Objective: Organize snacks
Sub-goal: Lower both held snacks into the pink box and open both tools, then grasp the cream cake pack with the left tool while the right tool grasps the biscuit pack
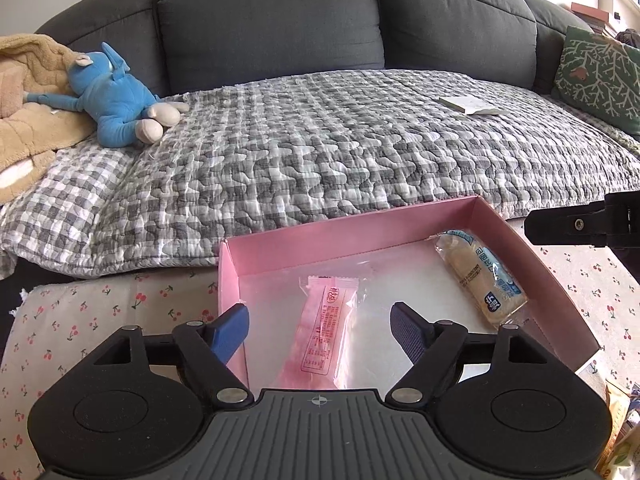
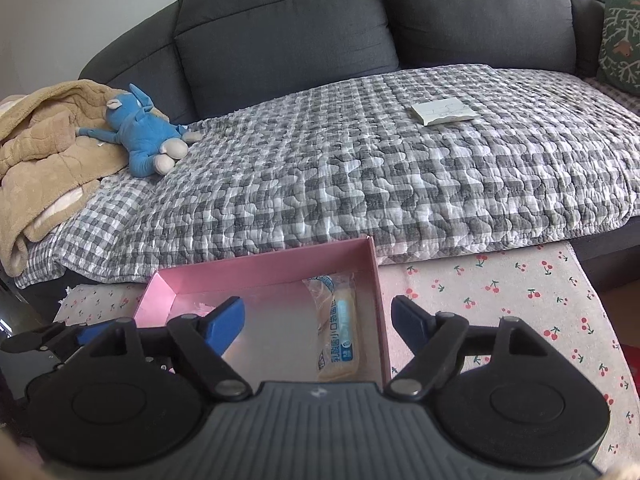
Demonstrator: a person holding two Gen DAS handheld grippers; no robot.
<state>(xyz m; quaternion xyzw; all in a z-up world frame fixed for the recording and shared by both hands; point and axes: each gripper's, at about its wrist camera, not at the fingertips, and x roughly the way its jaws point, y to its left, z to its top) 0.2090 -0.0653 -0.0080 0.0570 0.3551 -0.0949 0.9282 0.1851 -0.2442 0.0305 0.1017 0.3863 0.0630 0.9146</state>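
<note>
A shallow pink box (image 1: 288, 240) stands on a cherry-print cloth in front of the sofa. In it lie a pink wrapped snack (image 1: 324, 336) and a clear-wrapped bread roll with a blue label (image 1: 480, 280). My left gripper (image 1: 320, 320) is open and empty, hovering over the pink snack. My right gripper (image 2: 318, 316) is open and empty over the box's right side (image 2: 378, 292), above the bread roll (image 2: 338, 328). The left gripper's fingertip (image 2: 86, 334) shows at the right wrist view's left edge. The right gripper shows at the right edge of the left wrist view (image 1: 580, 224).
More snack packets (image 1: 620, 432) lie at the lower right of the box. The cherry-print cloth (image 2: 520, 300) covers the table. Behind is a dark grey sofa (image 1: 280, 20) with a checked quilt (image 1: 320, 152), a blue plush toy (image 1: 116, 100), a tan blanket (image 1: 28, 112), a notepad (image 1: 468, 105) and a green cushion (image 1: 600, 76).
</note>
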